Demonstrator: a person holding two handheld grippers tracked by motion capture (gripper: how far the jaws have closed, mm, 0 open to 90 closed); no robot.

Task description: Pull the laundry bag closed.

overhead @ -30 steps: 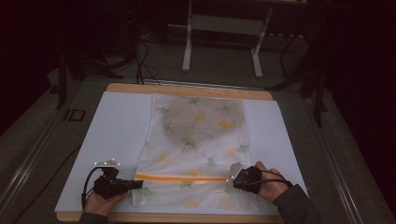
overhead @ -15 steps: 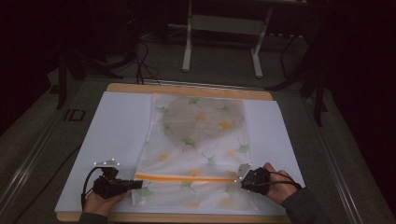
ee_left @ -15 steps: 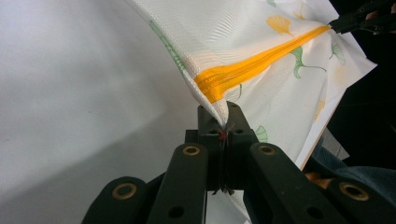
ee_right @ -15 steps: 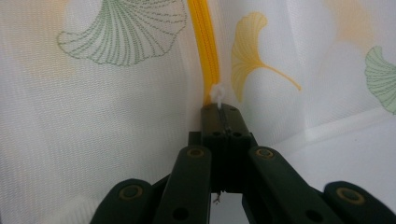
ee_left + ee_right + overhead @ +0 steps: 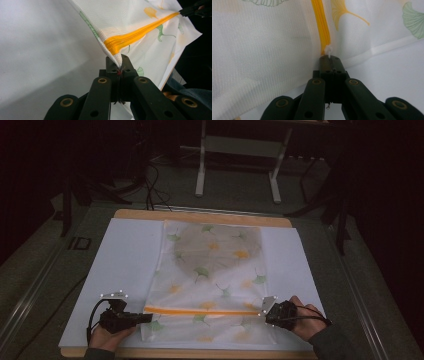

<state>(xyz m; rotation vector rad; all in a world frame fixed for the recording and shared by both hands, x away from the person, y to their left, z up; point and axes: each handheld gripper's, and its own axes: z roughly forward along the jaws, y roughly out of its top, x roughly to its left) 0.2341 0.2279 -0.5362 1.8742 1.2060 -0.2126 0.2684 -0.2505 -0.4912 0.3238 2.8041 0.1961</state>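
No brand name, label or writing can be read on anything here. A white mesh bag point(image 5: 212, 280) printed with green and yellow leaves lies flat on a white sheet point(image 5: 125, 265) that covers the wooden table point(image 5: 200, 215), with an orange zipper point(image 5: 200, 310) running across its near end. The left gripper point(image 5: 148, 318) has its jaws pressed together on the bag's corner at the zipper's left end, lifting the fabric a little. The right gripper point(image 5: 263, 312) is clamped on the small white zipper pull point(image 5: 328, 50) at the right end. A dark rounded shape shows through the far half of the bag, but what it is cannot be made out. The room beyond the table is too dim to read, and the person's forearms are cut off at the bottom edge.
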